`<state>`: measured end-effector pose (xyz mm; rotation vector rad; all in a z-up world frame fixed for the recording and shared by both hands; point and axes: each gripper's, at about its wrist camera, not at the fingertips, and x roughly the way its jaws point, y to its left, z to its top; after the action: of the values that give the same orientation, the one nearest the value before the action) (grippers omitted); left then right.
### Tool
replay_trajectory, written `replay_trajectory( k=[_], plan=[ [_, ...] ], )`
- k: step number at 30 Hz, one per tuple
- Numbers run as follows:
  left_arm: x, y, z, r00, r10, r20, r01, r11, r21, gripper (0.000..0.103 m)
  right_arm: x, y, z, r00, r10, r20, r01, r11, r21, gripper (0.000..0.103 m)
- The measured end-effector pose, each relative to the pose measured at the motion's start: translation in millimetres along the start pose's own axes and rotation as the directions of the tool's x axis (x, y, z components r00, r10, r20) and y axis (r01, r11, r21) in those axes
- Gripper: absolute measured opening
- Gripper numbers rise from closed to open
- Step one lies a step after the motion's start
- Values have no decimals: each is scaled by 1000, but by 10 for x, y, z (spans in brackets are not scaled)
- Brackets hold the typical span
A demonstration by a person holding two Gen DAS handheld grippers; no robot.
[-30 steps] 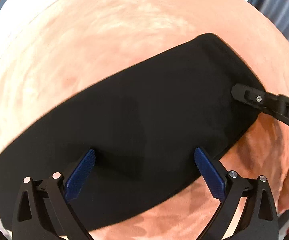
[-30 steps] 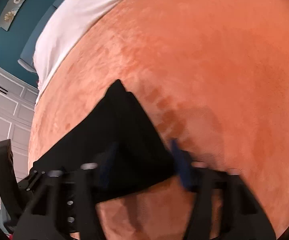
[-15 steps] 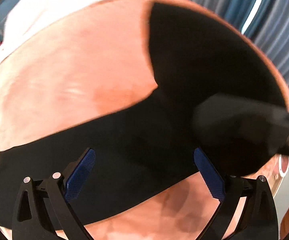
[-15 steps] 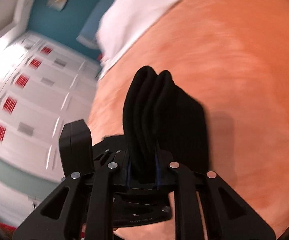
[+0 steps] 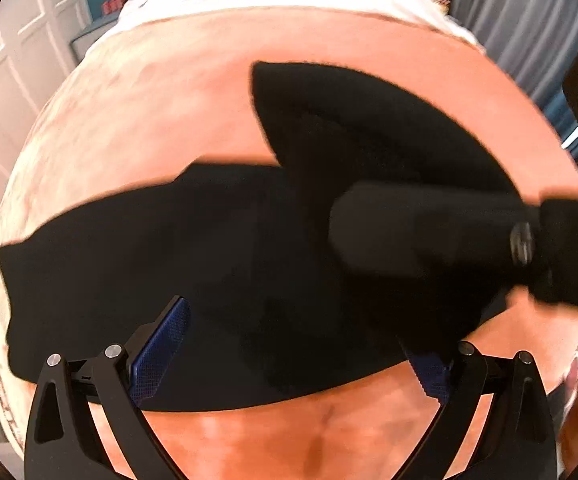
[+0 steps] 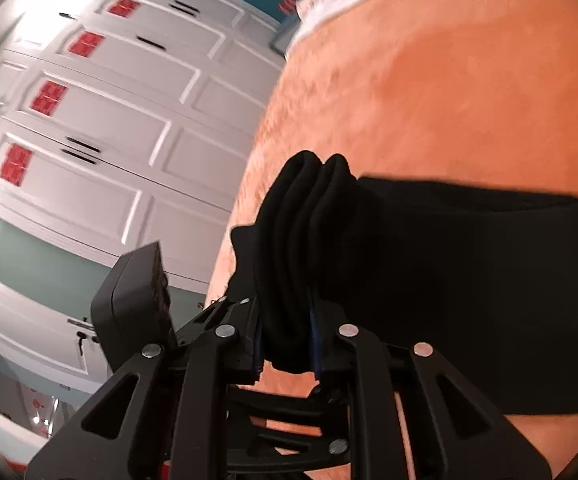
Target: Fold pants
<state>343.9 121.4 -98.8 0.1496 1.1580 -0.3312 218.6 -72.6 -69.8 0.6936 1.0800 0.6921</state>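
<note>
On the orange bed (image 5: 209, 92), the right gripper (image 6: 287, 344) clenches a bunched end of the black pants (image 5: 193, 248), while the left gripper (image 5: 293, 356) hangs released above them.

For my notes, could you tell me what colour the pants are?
Plain black pants, clearest in the left wrist view.

Black pants (image 5: 169, 264) on orange blanket (image 5: 169, 120); left tool (image 5: 293, 356) spread wide above them.
</note>
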Motion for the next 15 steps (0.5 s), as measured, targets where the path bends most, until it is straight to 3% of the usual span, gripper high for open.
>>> replay_trajectory(
  k=[2,4,6,10,12,15],
  plan=[
    [287,221,-245,999,23,-31,-24,1000,-19,94,388,-13,-11,999,-30,-21,31,999,28,16],
    [546,594,-294,997,20,-69,-24,998,-60,80,692,-68,-19,998,-54,-35,56,996,67,16],
    [544,775,-717,995,18,-98,-27,995,-92,77,958,-147,-63,995,-93,-46,97,991,95,16],
    [592,1212,-787,997,-39,-70,30,992,-126,63,1352,-238,-146,975,-199,-95,206,976,67,16],
    [625,1184,-720,997,-47,-62,41,993,-108,62,1521,-313,-207,955,-267,-127,271,962,17,16],
    [538,1103,-811,998,-60,-29,56,991,-125,64,1523,-334,-192,960,-262,-102,268,962,48,21]
  ],
)
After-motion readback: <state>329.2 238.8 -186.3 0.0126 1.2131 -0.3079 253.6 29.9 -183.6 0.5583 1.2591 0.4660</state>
